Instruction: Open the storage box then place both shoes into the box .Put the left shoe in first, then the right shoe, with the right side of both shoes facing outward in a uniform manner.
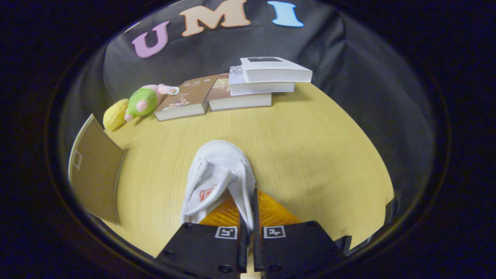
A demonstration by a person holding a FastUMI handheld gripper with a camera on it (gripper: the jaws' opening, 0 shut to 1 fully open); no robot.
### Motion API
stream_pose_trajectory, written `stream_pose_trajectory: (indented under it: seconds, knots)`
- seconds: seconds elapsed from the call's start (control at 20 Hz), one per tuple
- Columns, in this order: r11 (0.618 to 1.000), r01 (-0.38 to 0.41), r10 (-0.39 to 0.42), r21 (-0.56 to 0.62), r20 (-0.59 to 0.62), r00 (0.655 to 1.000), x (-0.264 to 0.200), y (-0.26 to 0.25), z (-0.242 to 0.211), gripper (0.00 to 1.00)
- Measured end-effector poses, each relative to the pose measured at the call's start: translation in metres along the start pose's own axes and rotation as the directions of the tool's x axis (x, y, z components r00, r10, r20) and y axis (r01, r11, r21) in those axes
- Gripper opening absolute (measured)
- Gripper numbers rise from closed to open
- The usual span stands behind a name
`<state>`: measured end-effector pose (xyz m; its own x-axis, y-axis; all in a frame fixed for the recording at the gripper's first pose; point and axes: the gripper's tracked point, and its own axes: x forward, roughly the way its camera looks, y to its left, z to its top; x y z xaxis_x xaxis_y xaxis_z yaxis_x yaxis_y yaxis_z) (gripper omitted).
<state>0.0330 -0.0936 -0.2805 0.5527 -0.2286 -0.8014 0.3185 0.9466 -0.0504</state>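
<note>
While pinched between my gripper (249, 226) fingers: one white shoe (217, 178), toe pointing ahead.
Books (248, 87) and brown box flap (95, 170) lie beyond, on my wooden table (310, 147).

The white shoe's (217, 176) heel is hidden behind the tool (248, 232); its sole unseen.

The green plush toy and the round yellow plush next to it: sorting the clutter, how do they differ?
The green plush toy is longer, with pink limbs and head; the round yellow plush is plain and single-coloured. The green one lies against the brown-covered book; the yellow one sits farther from it. Both rest on the wooden table.
</note>
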Motion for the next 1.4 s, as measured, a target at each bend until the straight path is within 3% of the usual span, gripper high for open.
stream_pose_trajectory:
  seconds: [0.15, 0.35, 0.95, 1.2, 1.4]
  knots:
    - [0.991, -0.090, 0.094, 0.095, -0.037, 0.995, -0.011, 0.014, -0.007, 0.10]
    - [0.973, -0.189, 0.195, 0.130, -0.030, 0.980, -0.043, 0.042, 0.001, 0.10]
    - [0.872, -0.488, 0.490, -0.045, 0.084, 0.868, -0.193, 0.213, 0.074, 0.10]
    - [0.835, -0.542, 0.548, -0.093, 0.054, 0.835, -0.204, 0.291, 0.080, 0.10]
    - [0.821, -0.565, 0.564, -0.084, -0.037, 0.825, -0.181, 0.344, 0.062, 0.10]
